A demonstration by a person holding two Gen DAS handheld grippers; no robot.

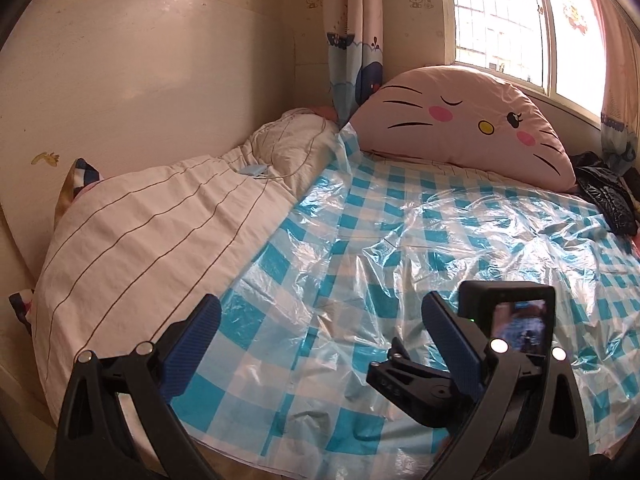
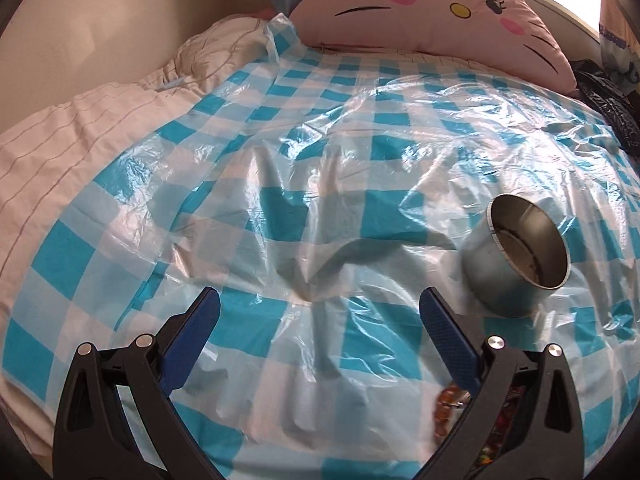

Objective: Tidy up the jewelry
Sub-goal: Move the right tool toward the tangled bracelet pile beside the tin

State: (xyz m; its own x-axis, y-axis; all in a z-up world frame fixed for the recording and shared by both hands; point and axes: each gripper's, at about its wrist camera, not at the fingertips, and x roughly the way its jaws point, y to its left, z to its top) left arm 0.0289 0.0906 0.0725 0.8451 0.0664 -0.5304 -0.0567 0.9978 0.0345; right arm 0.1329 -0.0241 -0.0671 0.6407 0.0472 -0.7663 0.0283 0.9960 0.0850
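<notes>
A round metal tin (image 2: 516, 260) lies tilted on the blue-and-white checked plastic sheet (image 2: 304, 184), its open mouth facing up and right; the inside looks dark. It sits just right of and beyond my right gripper (image 2: 320, 308), which is open with nothing between its fingers. Orange-red beaded jewelry (image 2: 450, 408) shows blurred at the bottom, partly hidden behind the right finger. My left gripper (image 1: 320, 312) is open and empty over the sheet (image 1: 360, 240). Through its right side I see the other gripper's black body with a small lit screen (image 1: 520, 324).
A folded striped cream duvet (image 1: 140, 240) covers the bed's left side, with a small blue device and cable (image 1: 256, 171) on it. A pink cat-face cushion (image 1: 472, 120) leans under the window (image 1: 520, 12). Dark clothing (image 1: 608, 196) lies at far right. A wall runs along the left.
</notes>
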